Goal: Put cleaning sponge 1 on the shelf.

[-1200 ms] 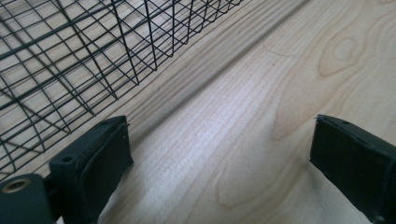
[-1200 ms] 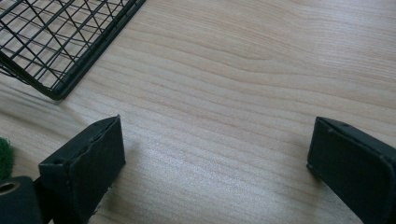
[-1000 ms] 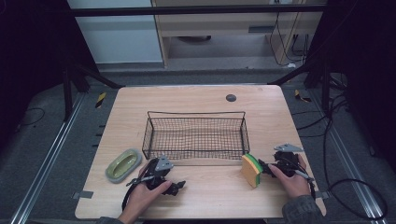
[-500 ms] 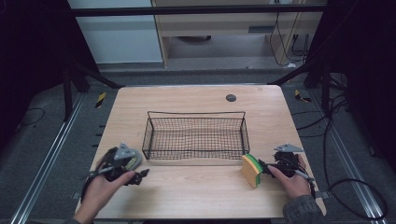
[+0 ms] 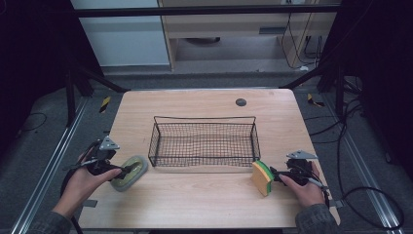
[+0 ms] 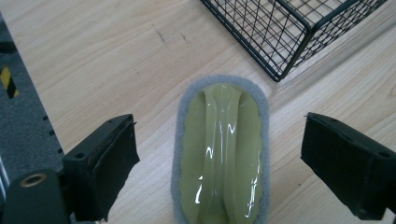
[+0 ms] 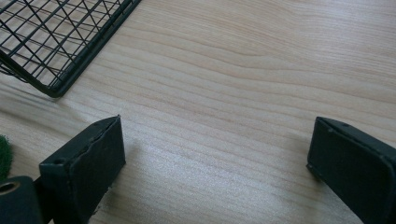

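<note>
Scrubber (image 6: 219, 149), oval, grey pad, glossy yellow-green handle

Between the left tool's (image 6: 219, 154) matt black pads lies a scrubber (image 6: 219, 154) with glossy green plastic and grey felt rim, on pale grained wood surface (image 6: 116, 60); ahead, a black wire basket (image 6: 289, 28).

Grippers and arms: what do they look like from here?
Both grippers, left and right, are black with broad, flat, padded jaws. Each carries a grey three-cornered plate on top and trails a black cable. The person's sleeves are dark grey.
</note>
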`<action>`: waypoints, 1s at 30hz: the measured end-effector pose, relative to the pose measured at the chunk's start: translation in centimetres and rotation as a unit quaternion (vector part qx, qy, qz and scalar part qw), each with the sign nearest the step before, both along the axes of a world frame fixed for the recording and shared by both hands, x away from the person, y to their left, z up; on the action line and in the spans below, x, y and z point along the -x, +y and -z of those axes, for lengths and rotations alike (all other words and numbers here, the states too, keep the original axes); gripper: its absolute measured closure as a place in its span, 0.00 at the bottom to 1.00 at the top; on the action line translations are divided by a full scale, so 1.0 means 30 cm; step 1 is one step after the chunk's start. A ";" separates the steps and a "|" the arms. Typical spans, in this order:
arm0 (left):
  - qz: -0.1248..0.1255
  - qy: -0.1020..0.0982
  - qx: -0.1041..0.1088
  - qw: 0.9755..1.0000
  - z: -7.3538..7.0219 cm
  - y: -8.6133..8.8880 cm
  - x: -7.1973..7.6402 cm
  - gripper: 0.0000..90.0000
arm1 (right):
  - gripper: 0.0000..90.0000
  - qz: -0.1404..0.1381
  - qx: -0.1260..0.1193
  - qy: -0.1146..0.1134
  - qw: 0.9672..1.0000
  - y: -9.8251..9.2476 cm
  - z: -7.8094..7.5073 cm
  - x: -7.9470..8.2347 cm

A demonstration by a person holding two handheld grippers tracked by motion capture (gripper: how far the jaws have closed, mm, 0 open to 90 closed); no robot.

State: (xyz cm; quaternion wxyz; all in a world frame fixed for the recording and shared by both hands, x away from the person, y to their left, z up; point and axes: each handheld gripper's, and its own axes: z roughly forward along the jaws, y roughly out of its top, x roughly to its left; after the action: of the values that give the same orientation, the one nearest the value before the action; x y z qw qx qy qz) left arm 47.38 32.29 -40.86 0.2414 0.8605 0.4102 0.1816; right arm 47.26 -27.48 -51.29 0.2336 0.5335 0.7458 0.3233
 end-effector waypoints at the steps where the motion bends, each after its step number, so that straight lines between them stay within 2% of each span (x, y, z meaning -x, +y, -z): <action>1: 0.004 0.007 0.000 1.000 0.004 -0.001 -0.002 0.13 | 0.05 0.000 -0.001 0.001 1.000 -0.001 0.000 0.001; 5: 0.016 0.024 -0.014 0.999 0.013 -0.008 -0.010 0.20 | 0.05 0.001 -0.005 0.002 1.000 -0.003 -0.001 0.001; 6: 0.018 0.030 -0.019 0.999 0.014 -0.011 -0.013 0.27 | 0.05 0.001 -0.004 0.001 1.000 -0.004 -0.001 0.002; 8: 0.019 0.043 -0.023 0.999 0.016 -0.015 -0.019 0.30 | 0.05 -0.002 -0.001 -0.001 1.000 -0.007 0.001 0.001; 15: 0.033 0.066 -0.033 0.997 0.016 -0.039 -0.039 0.34 | 0.05 -0.002 -0.001 0.000 1.000 -0.007 0.000 0.002; 19: 0.037 0.066 -0.052 0.996 0.031 -0.044 -0.055 0.34 | 0.05 -0.002 0.000 -0.001 1.000 -0.007 0.000 0.002; 25: 0.035 0.087 -0.049 0.994 0.063 -0.015 -0.092 0.40 | 0.05 -0.001 -0.001 -0.001 1.000 -0.006 0.000 0.003; 30: 0.040 0.100 -0.043 0.993 0.078 -0.010 -0.105 0.50 | 0.05 -0.001 0.000 -0.001 1.000 -0.007 0.000 0.003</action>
State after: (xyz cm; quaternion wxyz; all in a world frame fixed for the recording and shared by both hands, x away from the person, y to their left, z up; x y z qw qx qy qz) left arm 50.53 31.98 -43.21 0.1695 0.8995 0.3895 0.1024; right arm 47.18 -27.67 -51.30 0.2340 0.5322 0.7462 0.3242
